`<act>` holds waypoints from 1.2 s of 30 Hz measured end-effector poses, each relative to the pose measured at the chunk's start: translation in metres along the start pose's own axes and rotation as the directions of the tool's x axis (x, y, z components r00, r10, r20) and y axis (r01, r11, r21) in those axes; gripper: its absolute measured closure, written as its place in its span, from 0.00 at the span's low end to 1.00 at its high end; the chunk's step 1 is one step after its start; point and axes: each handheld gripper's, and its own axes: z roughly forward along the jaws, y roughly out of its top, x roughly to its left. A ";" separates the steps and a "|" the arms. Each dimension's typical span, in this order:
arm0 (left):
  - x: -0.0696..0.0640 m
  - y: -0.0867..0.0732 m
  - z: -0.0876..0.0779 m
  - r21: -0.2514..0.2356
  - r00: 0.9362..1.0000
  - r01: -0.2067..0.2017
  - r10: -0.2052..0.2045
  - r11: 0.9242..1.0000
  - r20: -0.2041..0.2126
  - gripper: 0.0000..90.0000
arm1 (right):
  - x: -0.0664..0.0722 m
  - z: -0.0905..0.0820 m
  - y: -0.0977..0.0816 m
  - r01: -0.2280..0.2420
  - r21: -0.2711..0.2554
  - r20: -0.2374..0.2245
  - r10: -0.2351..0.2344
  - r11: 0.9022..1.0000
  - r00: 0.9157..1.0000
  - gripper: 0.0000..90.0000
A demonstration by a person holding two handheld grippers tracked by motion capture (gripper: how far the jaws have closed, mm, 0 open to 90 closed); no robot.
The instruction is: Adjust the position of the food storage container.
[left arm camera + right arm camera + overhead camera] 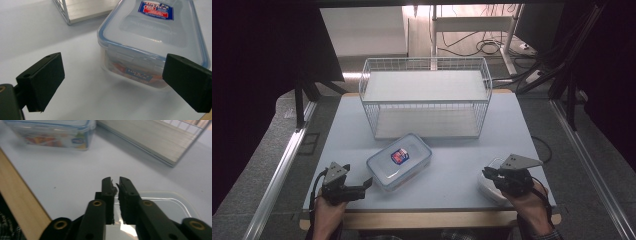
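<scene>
Container point(399, 161), lid on, lies mid-desk point(452, 170) before wire basket point(426, 95). Left gripper point(112, 82) jaws spread wide toward its end; should be centred w/ care. Right gripper point(115, 186) jaws nearly closed, empty, above clear tub point(165, 205).

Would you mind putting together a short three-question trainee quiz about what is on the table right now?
1. True or false: the left claw is open.
2. Which item carries a red and blue label: A) white wire basket, B) clear rectangular plastic container with blue-trimmed lid, C) clear plastic tub under the right claw?
3. Fill in: the labelled container lies ____ the basket, on the table.

Key: 1 true; 2 B; 3 outside.
</scene>
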 end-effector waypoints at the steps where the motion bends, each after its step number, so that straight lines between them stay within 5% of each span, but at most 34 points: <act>1: 0.000 0.000 0.000 0.000 1.000 0.000 0.000 1.000 0.000 0.04 | 0.000 0.000 0.000 0.000 0.000 0.000 0.000 1.000 1.000 0.96; 11: 0.001 0.000 -0.002 0.000 0.998 -0.028 0.028 1.000 -0.049 0.04 | 0.018 0.002 -0.011 0.036 0.077 -0.111 -0.027 0.996 0.993 0.99; 19: 0.001 0.002 -0.004 -0.008 0.999 0.007 -0.008 1.000 -0.045 0.04 | 0.015 0.013 -0.018 0.038 0.144 -0.086 -0.026 0.989 0.996 0.99; 27: 0.001 0.002 -0.001 0.013 0.999 0.015 -0.015 1.000 -0.047 0.04 | -0.006 0.022 -0.016 -0.029 0.135 -0.044 0.035 0.990 0.998 0.99; 36: 0.006 0.001 -0.002 0.060 0.999 0.033 -0.033 0.998 0.000 0.02 | -0.041 0.038 -0.006 -0.075 0.128 0.001 0.075 0.989 0.997 0.99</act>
